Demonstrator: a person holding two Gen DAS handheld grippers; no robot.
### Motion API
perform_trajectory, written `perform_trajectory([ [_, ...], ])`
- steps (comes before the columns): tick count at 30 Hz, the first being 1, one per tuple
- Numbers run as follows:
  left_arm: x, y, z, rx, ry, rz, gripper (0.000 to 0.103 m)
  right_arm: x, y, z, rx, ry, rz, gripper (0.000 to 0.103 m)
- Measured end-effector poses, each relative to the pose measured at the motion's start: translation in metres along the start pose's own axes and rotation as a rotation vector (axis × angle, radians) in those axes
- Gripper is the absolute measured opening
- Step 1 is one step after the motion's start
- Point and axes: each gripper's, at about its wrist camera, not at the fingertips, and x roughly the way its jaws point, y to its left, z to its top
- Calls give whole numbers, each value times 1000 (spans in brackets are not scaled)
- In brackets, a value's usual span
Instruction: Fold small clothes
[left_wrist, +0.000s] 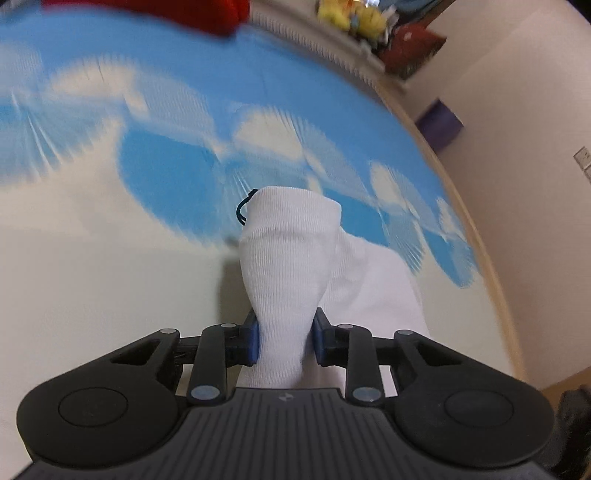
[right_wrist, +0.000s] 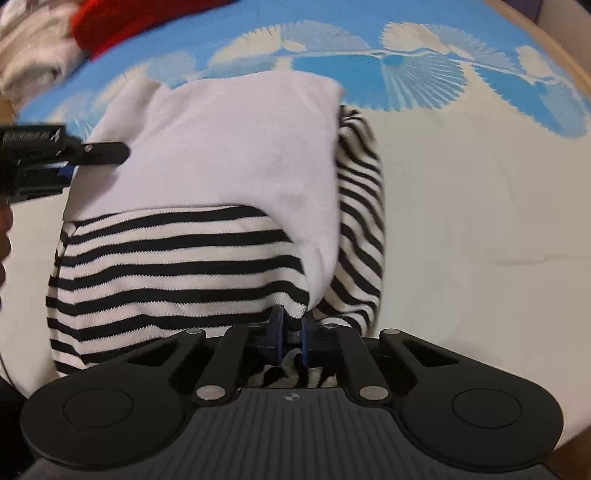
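Observation:
A small garment, part white (right_wrist: 236, 147) and part black-and-white striped (right_wrist: 166, 266), lies on a cloth printed in blue and cream (right_wrist: 461, 184). My right gripper (right_wrist: 291, 332) is shut on the garment's near edge, where stripes and white fabric meet between the blue pads. In the left wrist view a bunched fold of the white fabric (left_wrist: 288, 258) rises up between the pads of my left gripper (left_wrist: 284, 332), which is shut on it. The left gripper (right_wrist: 70, 162) also shows in the right wrist view, at the garment's left side.
A red garment (right_wrist: 122, 26) and a pale heap of clothes (right_wrist: 33, 62) lie at the far left. The surface's wooden edge (left_wrist: 491, 258) curves along the right. Yellow plush toys (left_wrist: 351, 18) and a purple box (left_wrist: 439, 125) sit beyond it.

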Motion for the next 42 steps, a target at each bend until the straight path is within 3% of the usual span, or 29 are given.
perform_trajectory([
  [3, -29, 34, 21, -28, -57, 46, 32, 3, 22, 11, 33, -44, 86, 8],
  [5, -48, 61, 34, -67, -98, 101, 39, 6, 44, 18, 21, -75, 141, 8],
  [7, -76, 83, 45, -88, -213, 192, 49, 13, 68, 21, -3, -78, 170, 7],
  [9, -96, 101, 50, -116, -243, 186, 53, 22, 88, 21, -29, -58, 182, 7],
  [11, -102, 111, 47, -131, -178, 92, 52, 28, 104, 21, -64, -51, 139, 7],
  [13, -98, 104, 37, -64, -73, 20, 51, 36, 106, 23, -58, -17, 92, 7],
  [16, -75, 80, 18, 122, 80, 51, 49, 42, 101, 27, -29, 10, 69, 7],
  [19, -37, 68, -15, 250, 257, 179, 51, 43, 101, 22, -6, 30, 5, 1],
  [20, -33, 66, -19, 263, 256, 210, 53, 43, 98, 21, 9, 39, -20, 1],
  [22, -43, 64, -15, 220, 227, 202, 49, 41, 90, 18, 53, 48, -26, 1],
  [25, -73, 54, -12, 243, 156, 127, 48, 30, 87, 17, 62, 20, 13, 0],
  [27, -71, 52, -25, 276, 201, 81, 48, 28, 87, 16, 34, 16, 17, 0],
  [29, -42, 50, -51, 352, 313, 200, 50, 28, 86, 14, 15, 28, 16, 0],
  [30, -31, 48, -63, 402, 332, 251, 52, 28, 86, 14, 6, 37, 16, 1],
  [32, -34, 41, -68, 403, 296, 282, 51, 25, 86, 12, -8, 53, 2, 1],
  [35, -62, 36, -67, 288, 217, 311, 59, 5, 82, 8, -22, 0, -59, 2],
  [36, -73, 33, -68, 270, 186, 328, 68, -5, 81, 7, -27, -36, -69, 6],
  [38, -98, 20, -65, 261, 105, 381, 79, -31, 83, 3, -51, -141, -84, 28],
  [40, -127, 2, -71, 276, 3, 403, 86, -56, 87, -5, -89, -252, -104, 68],
  [42, -159, -13, -87, 278, -107, 389, 87, -81, 93, -17, -131, -360, -123, 76],
])
